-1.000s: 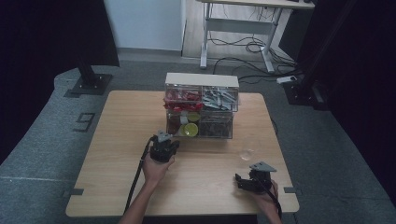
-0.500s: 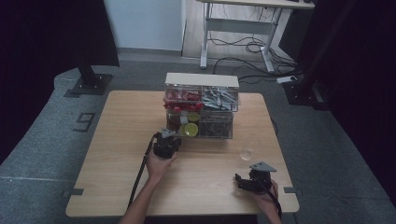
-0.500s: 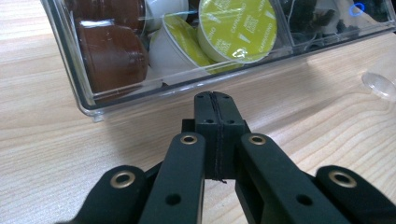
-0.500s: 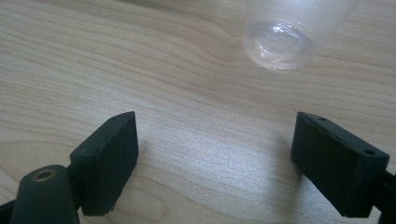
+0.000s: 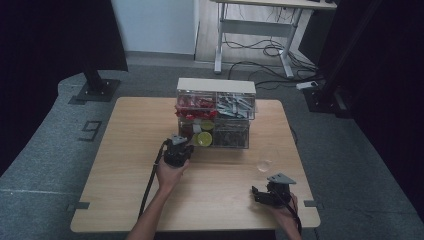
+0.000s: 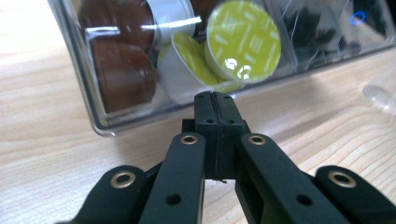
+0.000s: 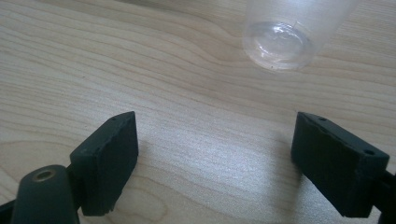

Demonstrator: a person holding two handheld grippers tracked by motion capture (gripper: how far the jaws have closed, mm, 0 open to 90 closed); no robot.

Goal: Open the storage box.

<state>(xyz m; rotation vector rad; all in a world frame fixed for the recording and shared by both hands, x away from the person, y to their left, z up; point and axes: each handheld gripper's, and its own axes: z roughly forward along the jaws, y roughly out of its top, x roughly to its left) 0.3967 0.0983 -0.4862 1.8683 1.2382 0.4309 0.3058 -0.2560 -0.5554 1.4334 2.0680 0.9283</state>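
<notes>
A clear compartment box (image 5: pixel 235 137) stands at the middle of the table. Its lower left compartment (image 6: pixel 93 70) holds brown capsules (image 6: pixel 123 70) and green-lidded capsules (image 6: pixel 243 39). My left gripper (image 5: pixel 181 144) is just in front of that compartment. Its jaws are shut with nothing between them, and its tips (image 6: pixel 217 99) are right at the clear front wall; I cannot tell whether they touch it. My right gripper (image 5: pixel 265 191) rests near the front right edge, open (image 7: pixel 219 144) and empty. A clear plastic cup (image 7: pixel 282 32) stands on the wood a little ahead of it (image 5: pixel 264 164).
The box's upper compartments hold red items (image 5: pixel 195 106) and grey items (image 5: pixel 232 106); dark items (image 5: pixel 231 137) fill the lower right one. Bare wooden tabletop (image 5: pixel 130 150) lies to the left and in front. A cable (image 5: pixel 150 182) trails from the left gripper along the forearm.
The left gripper has edged a little forward, closer to the box's lower left compartment. The right gripper and the cup have stayed put.
</notes>
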